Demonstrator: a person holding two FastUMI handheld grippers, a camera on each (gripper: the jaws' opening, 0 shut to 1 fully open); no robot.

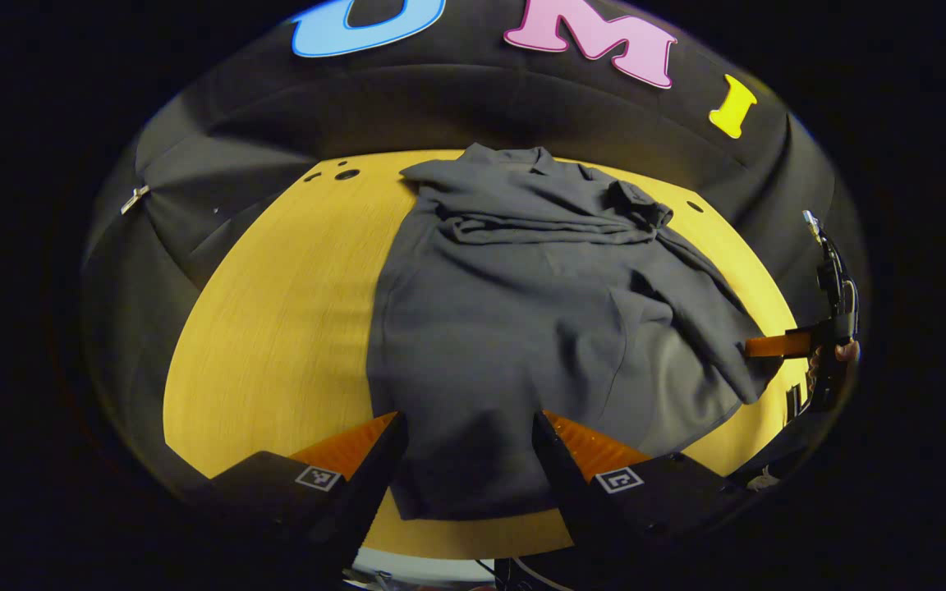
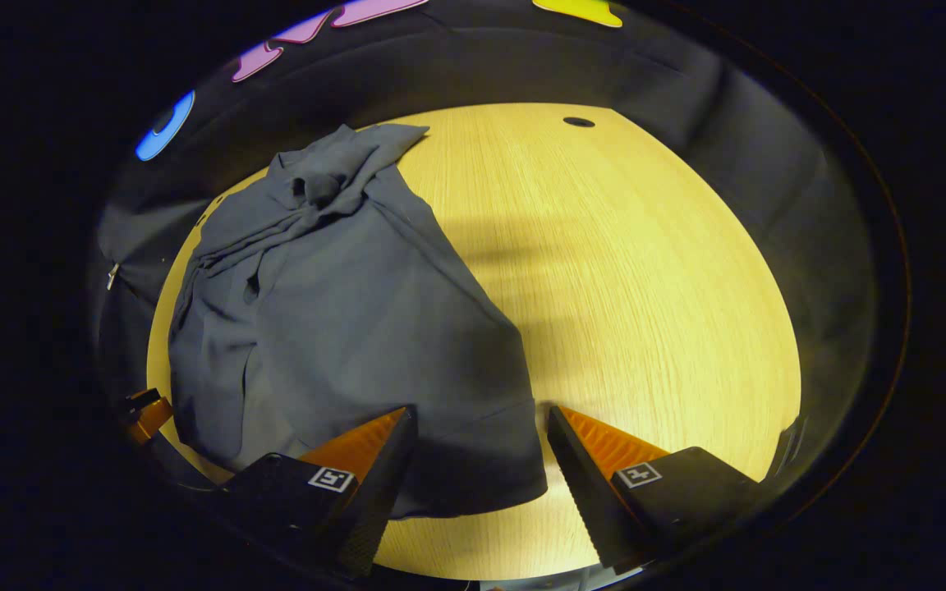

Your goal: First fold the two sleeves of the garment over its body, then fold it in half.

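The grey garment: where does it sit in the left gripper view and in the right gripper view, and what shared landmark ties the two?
Left gripper view: the grey garment lies centre to right on the wooden table, hem nearest the camera.
Right gripper view: the garment fills the left half, bare table to its right.
Shared landmark: the bunched collar and sleeves at the far end.

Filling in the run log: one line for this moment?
garment: sleeves folded over body, not halved | left gripper: open | right gripper: open
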